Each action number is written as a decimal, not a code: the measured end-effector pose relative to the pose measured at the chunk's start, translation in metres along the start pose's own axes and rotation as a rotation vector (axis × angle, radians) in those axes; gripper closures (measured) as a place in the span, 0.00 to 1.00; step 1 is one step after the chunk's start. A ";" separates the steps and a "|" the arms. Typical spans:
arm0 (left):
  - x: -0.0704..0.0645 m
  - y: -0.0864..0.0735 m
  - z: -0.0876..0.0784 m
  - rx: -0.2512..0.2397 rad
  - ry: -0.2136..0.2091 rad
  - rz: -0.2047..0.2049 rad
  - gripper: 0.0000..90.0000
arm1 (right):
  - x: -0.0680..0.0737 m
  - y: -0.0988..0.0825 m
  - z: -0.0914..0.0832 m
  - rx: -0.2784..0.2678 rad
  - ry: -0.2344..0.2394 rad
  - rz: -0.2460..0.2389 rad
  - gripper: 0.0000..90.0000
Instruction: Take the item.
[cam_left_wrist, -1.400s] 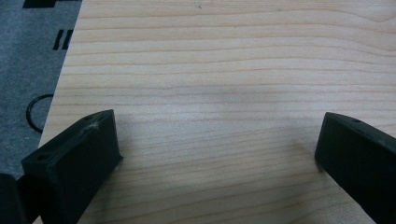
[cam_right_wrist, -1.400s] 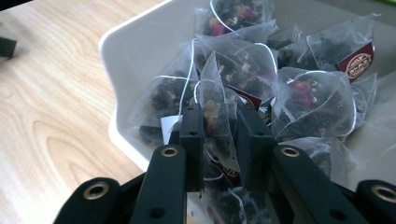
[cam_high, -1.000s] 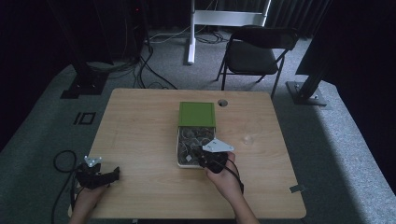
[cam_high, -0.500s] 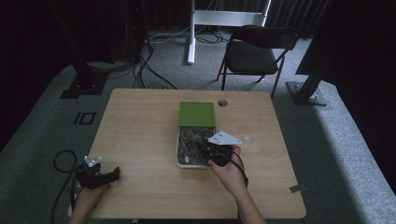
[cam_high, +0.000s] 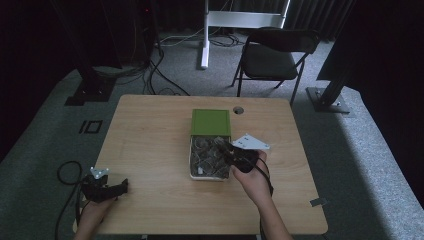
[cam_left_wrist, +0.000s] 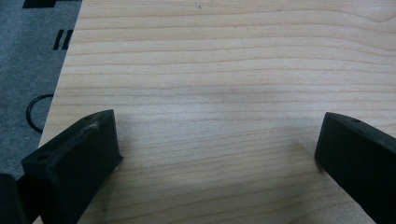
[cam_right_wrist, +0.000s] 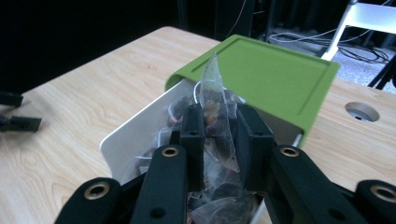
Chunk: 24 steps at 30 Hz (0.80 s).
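The right gripper (cam_right_wrist: 219, 126) has its jaws clamped on a clear pyramid tea bag (cam_right_wrist: 215, 100), the mesh pinched between the two black fingers (cam_right_wrist: 194, 135) with its point sticking up above them. Compared with a second ago, that hand has lifted up and back from the white box (cam_high: 196, 172) of tea bags, so the bag now hangs above the heap rather than lying in it; the pick looks done, and carrying it clear is the likely next step. Beyond the fingertips the box's green lid (cam_right_wrist: 266, 70) stands hinged open. The left gripper (cam_high: 102, 187) rests at the near left of the wooden table (cam_left_wrist: 224, 70), jaws spread wide with nothing but bare wood between them.
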<state>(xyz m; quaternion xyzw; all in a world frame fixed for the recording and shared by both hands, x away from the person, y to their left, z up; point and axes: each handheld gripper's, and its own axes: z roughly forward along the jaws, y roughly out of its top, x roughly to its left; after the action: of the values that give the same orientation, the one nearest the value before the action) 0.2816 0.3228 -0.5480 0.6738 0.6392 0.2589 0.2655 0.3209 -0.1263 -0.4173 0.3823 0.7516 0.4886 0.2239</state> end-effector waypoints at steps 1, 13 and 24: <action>0.000 0.000 0.000 0.000 0.000 0.000 0.00 | -0.002 0.000 -0.001 -0.006 -0.006 0.005 0.84; 0.000 0.000 0.000 0.000 0.000 0.000 0.00 | -0.029 0.001 -0.017 -0.020 -0.077 0.015 0.84; 0.000 0.000 0.000 0.003 0.000 0.002 0.00 | -0.052 0.002 -0.029 -0.042 -0.135 0.040 0.84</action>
<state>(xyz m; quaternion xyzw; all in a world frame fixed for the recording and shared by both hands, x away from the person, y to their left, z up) 0.2816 0.3230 -0.5479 0.6748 0.6388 0.2583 0.2644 0.3329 -0.1831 -0.4051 0.4247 0.7164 0.4818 0.2724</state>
